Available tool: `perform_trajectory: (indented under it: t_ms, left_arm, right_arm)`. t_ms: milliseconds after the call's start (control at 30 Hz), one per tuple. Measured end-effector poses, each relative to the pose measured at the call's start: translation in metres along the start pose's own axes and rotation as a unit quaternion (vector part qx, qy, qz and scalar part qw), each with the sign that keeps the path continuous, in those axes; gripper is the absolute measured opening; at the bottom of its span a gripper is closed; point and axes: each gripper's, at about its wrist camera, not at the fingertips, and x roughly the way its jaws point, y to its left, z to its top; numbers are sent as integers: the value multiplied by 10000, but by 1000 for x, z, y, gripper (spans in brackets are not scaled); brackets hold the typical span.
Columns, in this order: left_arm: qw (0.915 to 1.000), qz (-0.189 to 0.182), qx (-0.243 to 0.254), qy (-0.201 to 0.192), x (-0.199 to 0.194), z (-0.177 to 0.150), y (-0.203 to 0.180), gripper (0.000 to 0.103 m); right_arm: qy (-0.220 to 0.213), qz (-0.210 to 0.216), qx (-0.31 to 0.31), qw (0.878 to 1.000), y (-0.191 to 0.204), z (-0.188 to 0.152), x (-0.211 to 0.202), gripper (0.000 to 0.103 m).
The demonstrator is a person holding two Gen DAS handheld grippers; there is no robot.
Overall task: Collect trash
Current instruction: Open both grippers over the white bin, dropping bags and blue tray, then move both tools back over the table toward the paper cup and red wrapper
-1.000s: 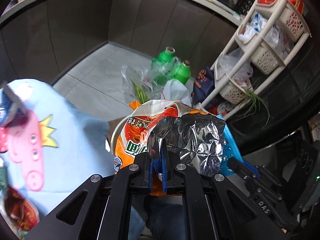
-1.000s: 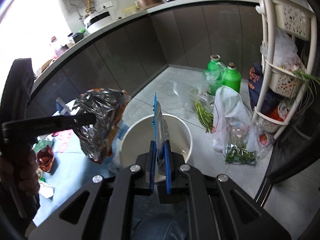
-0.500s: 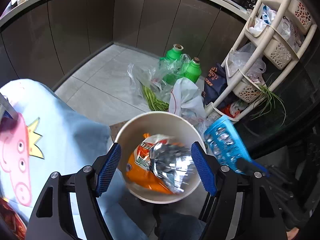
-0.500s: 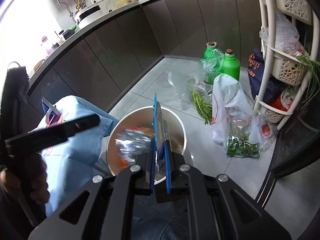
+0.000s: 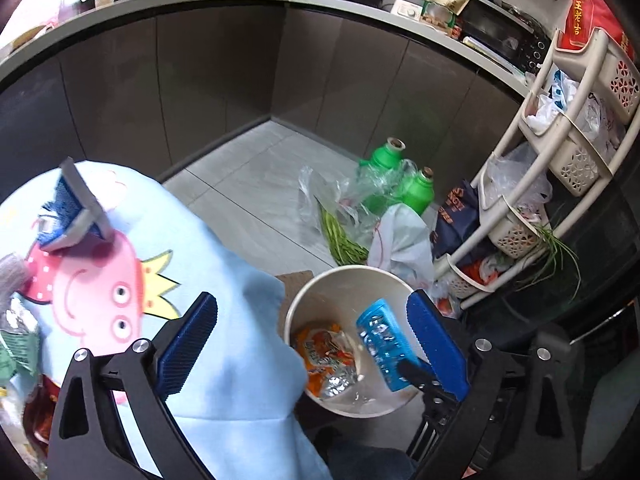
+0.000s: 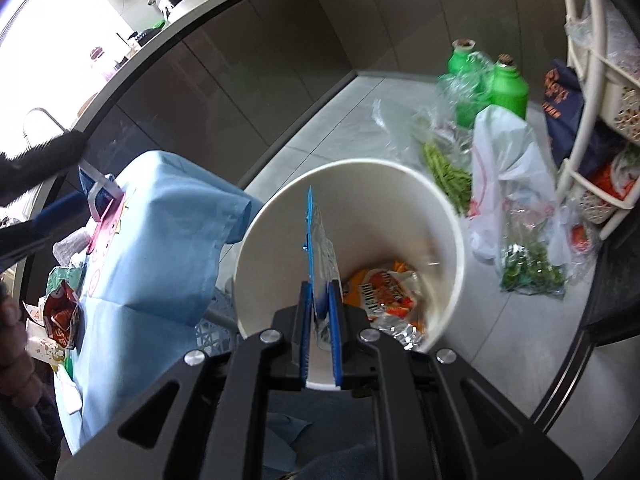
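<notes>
A white bin stands on the floor beside the table, and an orange and silver snack bag lies at its bottom. My left gripper hangs above the table's edge and the bin's rim. Its jaws are opening wide with nothing between them. My right gripper is over the bin's mouth. Its jaws are starting to open, and the pads still press on a blue wrapper. The left wrist view shows that blue wrapper inside the bin's rim. Below it lies the snack bag.
A light blue cloth with a pink cartoon pig covers the table, with a red wrapper and other scraps at its left. On the floor behind the bin are green bottles, bagged greens, a white bag and a cream rack.
My left gripper opened and the orange and silver snack bag fell into the bin; it then swung left over the table. My right gripper came down to the bin's mouth with the blue wrapper.
</notes>
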Motion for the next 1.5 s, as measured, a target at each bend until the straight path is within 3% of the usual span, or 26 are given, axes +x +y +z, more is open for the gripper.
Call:
perform_trajectory:
  t_ms: [67,100,300,367,500,600,1033,1267,1500]
  left_arm:
    - [10000,49,33,-63,-5,1,1,94]
    - [9999,72,47,-86,-7,1,1,94]
    - [9998,113,-56,-164,-16,0,9,94]
    - [9997,134,-112,-167,-20,0,10,94]
    - [9994,140,-216,-246,-40,-2,14,94]
    - [9987,247,-279,-337,-65,-4,22,94]
    - [9919,840,-720,-627,-195,-61,88,94]
    - [9833,1210,-1225,-597,-237,-108,147,94]
    - [9749,1470,-1616,-439,-258,-156,196,94]
  right_arm:
    - [-6,-146,-63,9999,5,0,7,26]
    - [-3,-210,-125,9997,7,0,8,45]
    - [-55,-275,-417,9987,9,-2,-6,50]
    - [-93,-255,-459,9986,9,-3,-15,58]
    - [-237,-168,-597,9978,20,-3,-39,85]
    - [-399,-41,-849,9956,39,-2,-59,99]
    - [-827,332,-1818,9793,155,-17,-129,100]
    - [-663,560,-2292,9695,214,-39,-134,100]
    - [-201,937,-2710,9578,261,-67,-120,100]
